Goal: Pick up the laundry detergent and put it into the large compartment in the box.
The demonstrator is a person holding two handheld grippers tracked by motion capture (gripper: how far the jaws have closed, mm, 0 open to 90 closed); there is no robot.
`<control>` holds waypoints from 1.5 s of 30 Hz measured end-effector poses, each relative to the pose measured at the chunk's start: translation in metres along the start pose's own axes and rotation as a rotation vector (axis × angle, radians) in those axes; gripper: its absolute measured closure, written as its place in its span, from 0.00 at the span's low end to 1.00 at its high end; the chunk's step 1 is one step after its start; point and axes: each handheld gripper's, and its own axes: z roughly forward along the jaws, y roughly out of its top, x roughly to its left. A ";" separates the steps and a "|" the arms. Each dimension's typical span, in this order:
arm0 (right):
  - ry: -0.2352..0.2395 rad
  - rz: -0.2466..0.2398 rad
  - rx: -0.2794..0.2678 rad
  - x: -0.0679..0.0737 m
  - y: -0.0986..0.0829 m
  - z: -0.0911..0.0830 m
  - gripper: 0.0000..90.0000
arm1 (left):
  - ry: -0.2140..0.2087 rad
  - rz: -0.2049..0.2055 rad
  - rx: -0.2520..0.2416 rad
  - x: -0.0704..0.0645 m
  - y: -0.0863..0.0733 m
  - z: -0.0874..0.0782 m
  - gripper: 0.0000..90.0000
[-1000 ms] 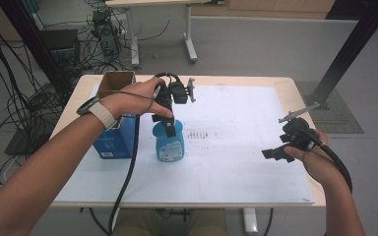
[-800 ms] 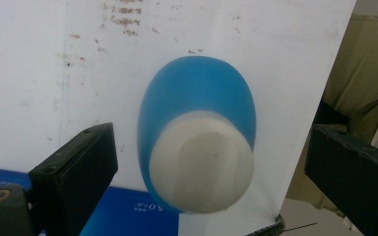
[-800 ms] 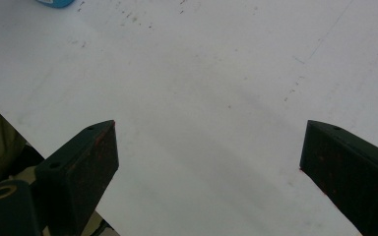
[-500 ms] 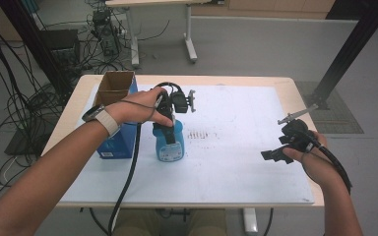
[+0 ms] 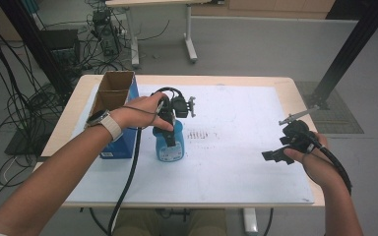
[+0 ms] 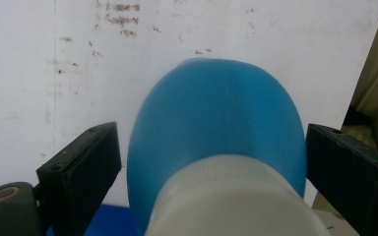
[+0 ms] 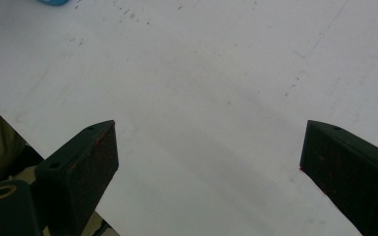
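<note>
Beside the blue box [image 5: 113, 123], the blue bottle [image 5: 170, 142] stands upright on the white surface [image 5: 236, 162]. Compared with a second ago, the left gripper [image 6: 209, 162] has come lower; its wide-open fingers [image 6: 81, 167] now flank the bottle without touching, so closing seems next. Well right of the box, the right gripper [image 7: 206, 172] hangs wide open, empty.
</note>
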 end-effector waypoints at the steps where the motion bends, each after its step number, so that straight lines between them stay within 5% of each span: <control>1: 0.000 -0.001 0.001 0.000 0.000 0.000 0.08 | 0.001 0.002 0.000 0.000 0.000 0.000 0.11; 27: 0.004 -0.005 -0.005 0.001 0.002 0.000 0.08 | 0.035 0.027 -0.006 -0.005 -0.001 0.003 0.30; 37: 0.004 -0.009 -0.007 0.002 0.002 0.000 0.08 | 0.045 0.010 -0.011 -0.006 -0.002 0.003 0.32; 39: 0.004 -0.010 -0.011 0.002 0.001 0.000 0.08 | 0.023 0.000 -0.027 -0.001 -0.006 0.003 0.43; 45: 0.001 -0.008 -0.009 0.002 0.000 -0.001 0.08 | 0.028 0.002 -0.020 -0.003 -0.004 0.003 0.44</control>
